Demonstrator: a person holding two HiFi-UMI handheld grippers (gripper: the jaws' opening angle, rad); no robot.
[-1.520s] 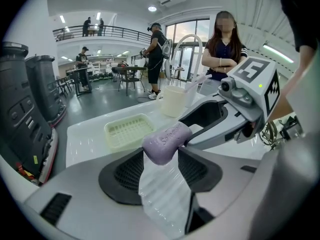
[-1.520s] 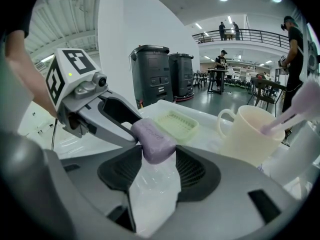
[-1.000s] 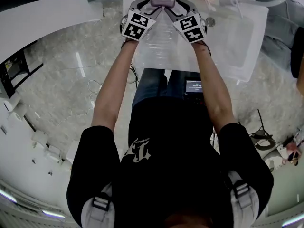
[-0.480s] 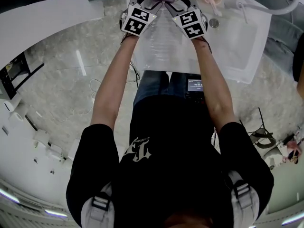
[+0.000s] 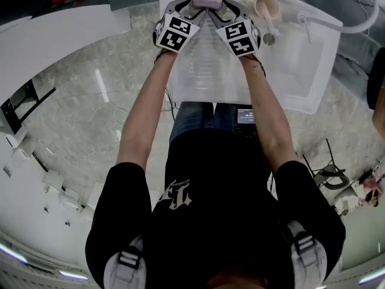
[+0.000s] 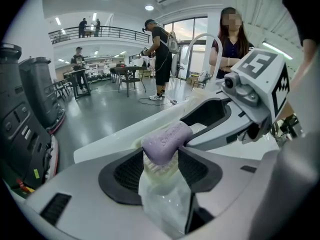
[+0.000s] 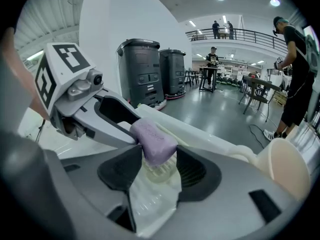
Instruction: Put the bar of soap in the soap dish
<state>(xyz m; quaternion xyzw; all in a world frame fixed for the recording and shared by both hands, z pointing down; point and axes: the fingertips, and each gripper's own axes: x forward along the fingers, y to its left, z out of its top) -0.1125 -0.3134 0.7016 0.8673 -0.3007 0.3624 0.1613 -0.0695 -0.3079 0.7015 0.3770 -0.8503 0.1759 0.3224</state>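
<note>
Left claw: jaws closed on the bar of soap, ribbed black pads pressing its two flanks. Right claw: likewise clamped on the same bar, coming in from the opposite side, so the two claws meet tip to tip with the bar shared between them. Neither hand is nearer; both are equally on it. Bar: lilac, opaque, matte-waxy, rounded pillow shape with embossed lettering on the top face; its long axis runs left to right, from one claw toward the other. Key relation: the soap dish lies directly beneath the bar, not off to a side. Dish: pale yellow-green, translucent, its floor covered in small upright nubs. Whether the bar's underside already rests on the nubs or hangs just above them cannot be told. Judgement: the remaining move is straight down, if any, then opening both claws. Outward: the dish sits at the far edge of the white glossy bench, near a peach-coloured cup on the right.
</note>
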